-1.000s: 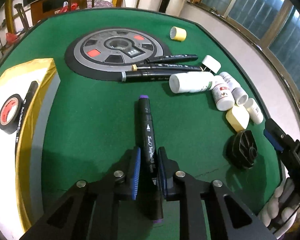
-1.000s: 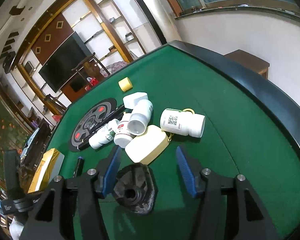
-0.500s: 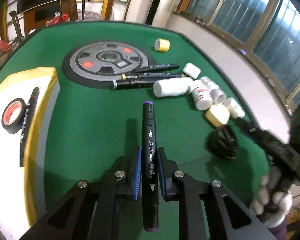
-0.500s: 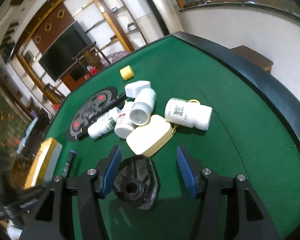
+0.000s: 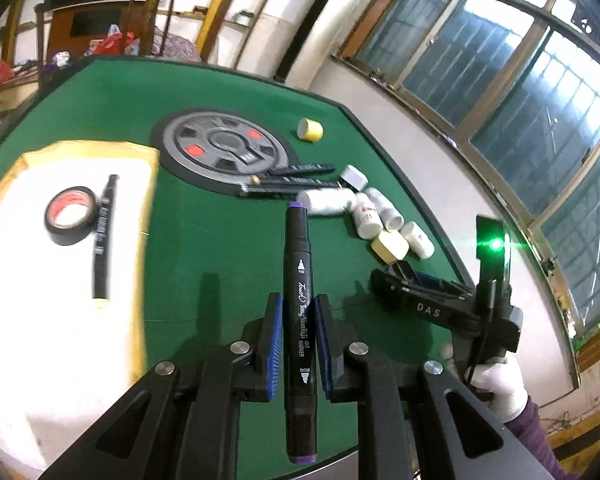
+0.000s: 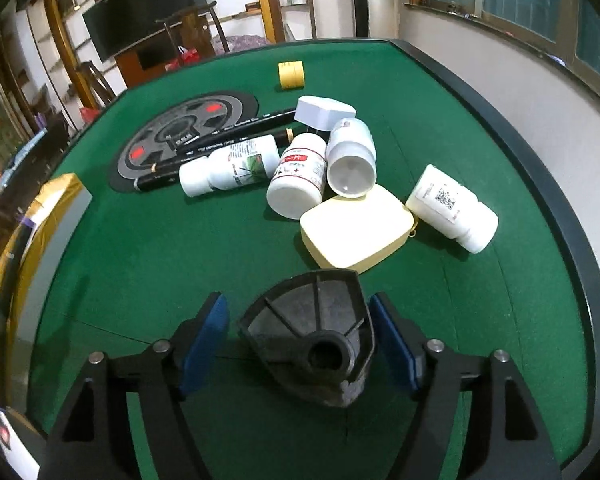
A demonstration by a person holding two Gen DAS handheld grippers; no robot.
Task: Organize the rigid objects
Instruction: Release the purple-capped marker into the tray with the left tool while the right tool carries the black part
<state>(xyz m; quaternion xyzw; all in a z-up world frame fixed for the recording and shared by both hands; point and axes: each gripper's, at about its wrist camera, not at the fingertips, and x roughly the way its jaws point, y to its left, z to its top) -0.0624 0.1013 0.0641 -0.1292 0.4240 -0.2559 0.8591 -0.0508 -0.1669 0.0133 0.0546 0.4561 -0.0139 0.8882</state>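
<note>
My left gripper (image 5: 296, 312) is shut on a black marker with purple ends (image 5: 298, 272) and holds it above the green table. To its left a white tray with a gold rim (image 5: 60, 312) holds a roll of black tape (image 5: 70, 214) and another black marker (image 5: 102, 236). My right gripper (image 6: 298, 320) is open, its blue pads on either side of a black ribbed plastic part (image 6: 314, 332) that lies on the felt. The right gripper also shows in the left wrist view (image 5: 424, 284).
White bottles (image 6: 296, 176), a cream case (image 6: 356, 226), a white box (image 6: 322, 110), several black markers (image 6: 220, 136) and a grey disc mat (image 6: 180, 136) lie mid-table. A yellow tape roll (image 6: 290, 74) sits farther back. The table edge (image 6: 540, 184) curves on the right.
My left gripper has lifted the marker off the felt and swung toward the tray. My right gripper has moved forward so that its open pads flank the black part.
</note>
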